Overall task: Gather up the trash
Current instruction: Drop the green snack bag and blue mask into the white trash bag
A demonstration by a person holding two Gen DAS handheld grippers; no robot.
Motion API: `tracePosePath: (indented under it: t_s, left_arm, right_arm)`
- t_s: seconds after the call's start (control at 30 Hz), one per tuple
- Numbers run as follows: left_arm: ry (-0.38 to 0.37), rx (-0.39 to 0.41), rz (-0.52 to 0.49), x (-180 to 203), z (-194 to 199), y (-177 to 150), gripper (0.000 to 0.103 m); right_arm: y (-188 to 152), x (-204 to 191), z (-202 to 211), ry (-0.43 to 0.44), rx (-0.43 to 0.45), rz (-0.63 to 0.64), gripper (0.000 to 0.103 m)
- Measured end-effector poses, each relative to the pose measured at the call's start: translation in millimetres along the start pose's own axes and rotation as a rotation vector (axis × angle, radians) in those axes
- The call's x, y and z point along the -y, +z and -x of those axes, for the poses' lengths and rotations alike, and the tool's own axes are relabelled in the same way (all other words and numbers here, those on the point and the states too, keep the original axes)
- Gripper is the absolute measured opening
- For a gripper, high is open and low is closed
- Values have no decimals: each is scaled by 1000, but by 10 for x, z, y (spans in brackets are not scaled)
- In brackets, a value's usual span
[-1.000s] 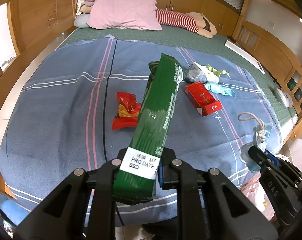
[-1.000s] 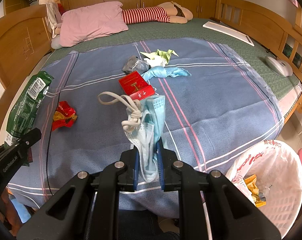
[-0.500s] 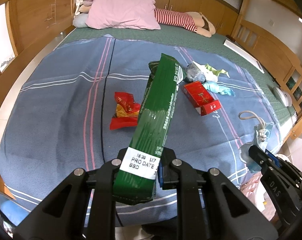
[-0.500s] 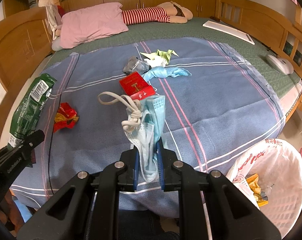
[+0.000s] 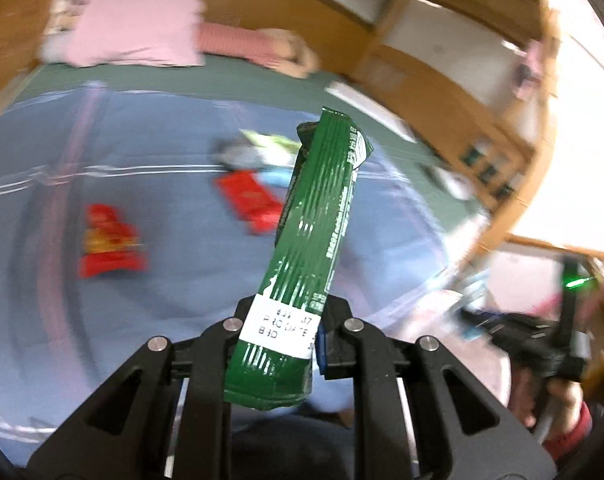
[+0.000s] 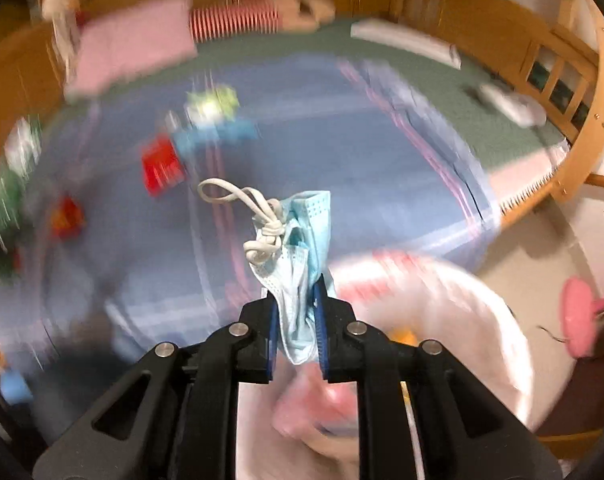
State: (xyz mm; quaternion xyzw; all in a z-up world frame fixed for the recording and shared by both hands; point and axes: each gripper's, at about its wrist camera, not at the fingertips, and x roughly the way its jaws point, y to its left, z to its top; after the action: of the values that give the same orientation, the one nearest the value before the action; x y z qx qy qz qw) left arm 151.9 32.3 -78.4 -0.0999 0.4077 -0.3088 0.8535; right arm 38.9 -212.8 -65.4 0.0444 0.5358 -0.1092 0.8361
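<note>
My left gripper (image 5: 279, 330) is shut on a long green snack wrapper (image 5: 316, 232) that stands up from the jaws over the blue bedspread (image 5: 141, 152). My right gripper (image 6: 295, 312) is shut on a crumpled light-blue face mask (image 6: 297, 248) with white ear loops. It hangs over the bed's near corner, beside the white trash bag (image 6: 442, 304), which is blurred. A red crumpled wrapper (image 5: 105, 240), a red carton (image 5: 249, 200) and a heap of paper and plastic (image 5: 257, 148) lie on the bedspread.
A pink pillow (image 5: 133, 28) and a striped soft toy (image 5: 241, 44) lie at the head of the bed. A wooden bed frame (image 6: 558, 64) runs along the right. A white flat object (image 6: 406, 40) lies on the green sheet. Both views are motion-blurred.
Both grippers have swung to the right with their loads still held. The trash bag now fills more of the right wrist view, below the mask.
</note>
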Motion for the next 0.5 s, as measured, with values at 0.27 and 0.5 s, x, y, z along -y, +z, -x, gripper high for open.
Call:
tracePosePath:
  t_s: [0.27,0.5]
  left_arm:
    - [-332,-207,-207,1092,-521,-396,20]
    - [-441,-387,-342,1704,-861,-846,92]
  right_arm:
    - [-311,1058,404,-169,188,-352,75]
    - [-470,1859,760,-309,327,-674,78]
